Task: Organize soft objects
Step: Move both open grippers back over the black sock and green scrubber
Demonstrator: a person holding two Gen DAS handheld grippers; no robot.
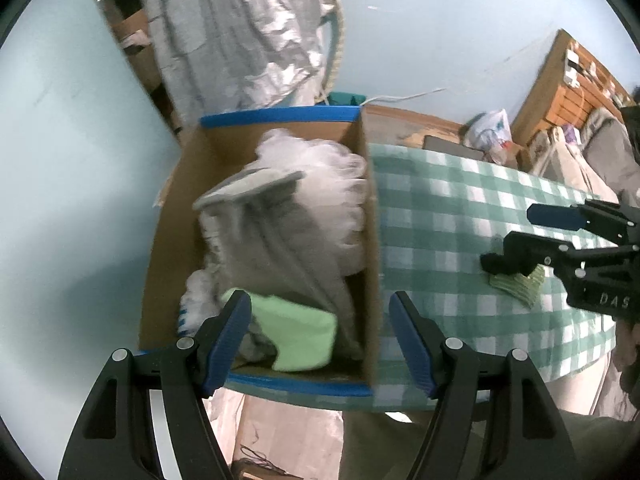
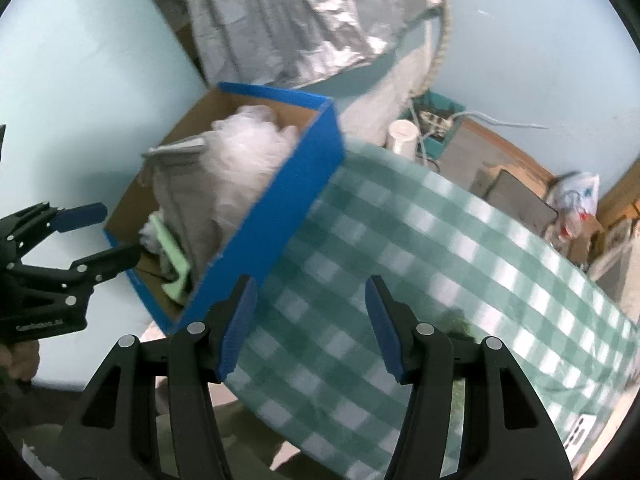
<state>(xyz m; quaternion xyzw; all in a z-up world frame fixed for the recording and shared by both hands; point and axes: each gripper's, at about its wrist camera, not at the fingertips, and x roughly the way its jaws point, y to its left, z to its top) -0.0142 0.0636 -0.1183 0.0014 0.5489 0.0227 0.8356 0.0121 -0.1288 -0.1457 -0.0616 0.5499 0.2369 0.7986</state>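
Observation:
A blue-edged cardboard box [image 1: 370, 208] [image 2: 288, 196] stands at the left end of the checked table. It holds a grey cloth [image 1: 280, 236] [image 2: 180, 200], a white fluffy item [image 1: 332, 172] [image 2: 248, 148] and a light green cloth [image 1: 304, 336] [image 2: 172, 252]. My left gripper [image 1: 320, 344] is open and empty just above the box's near end. My right gripper [image 2: 312, 328] is open and empty over the tablecloth right of the box; it also shows in the left wrist view [image 1: 520, 236]. A green knitted cloth [image 1: 516, 284] lies on the table under it.
The green-and-white checked tablecloth [image 1: 440, 216] [image 2: 420, 248] covers the table. A silver cover [image 1: 240, 32] hangs behind the box. A plastic bag [image 1: 492, 132], a wooden shelf [image 1: 568, 80] and clutter stand at the far right. The table's near edge drops off below the grippers.

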